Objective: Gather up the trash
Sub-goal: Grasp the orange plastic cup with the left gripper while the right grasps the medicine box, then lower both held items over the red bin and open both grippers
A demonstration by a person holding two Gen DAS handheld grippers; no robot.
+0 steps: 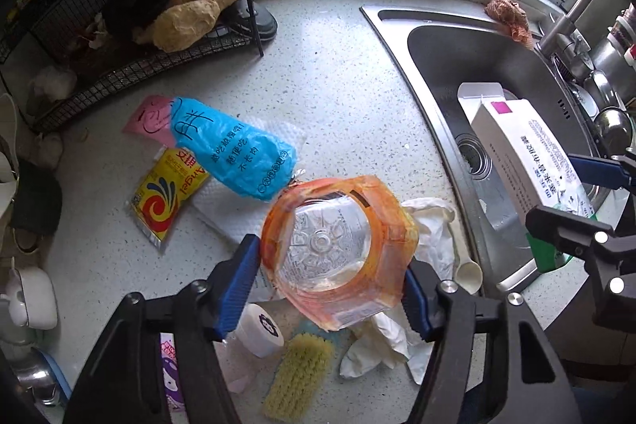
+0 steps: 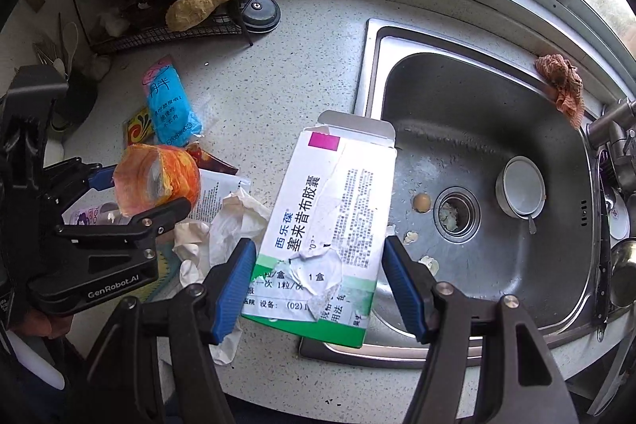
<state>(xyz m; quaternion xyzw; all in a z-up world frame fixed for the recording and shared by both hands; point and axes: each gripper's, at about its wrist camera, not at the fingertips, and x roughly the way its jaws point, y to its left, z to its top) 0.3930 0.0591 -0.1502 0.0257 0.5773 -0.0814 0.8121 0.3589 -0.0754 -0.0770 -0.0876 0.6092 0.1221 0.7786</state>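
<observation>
Down my left wrist camera, my left gripper (image 1: pixel 332 279) has its blue pads pressed on both sides of a crumpled orange-labelled plastic bottle (image 1: pixel 338 249), held above the speckled counter (image 1: pixel 338 98) with a blue wrapper (image 1: pixel 234 150), a yellow packet (image 1: pixel 169 195) and a white glove (image 1: pixel 397 336) strewn beneath. Down my right wrist camera, my right gripper (image 2: pixel 320 285) clamps a torn white-and-green medicine box (image 2: pixel 330 221) by its sides, held over the near-left rim of the steel sink (image 2: pixel 497 98).
</observation>
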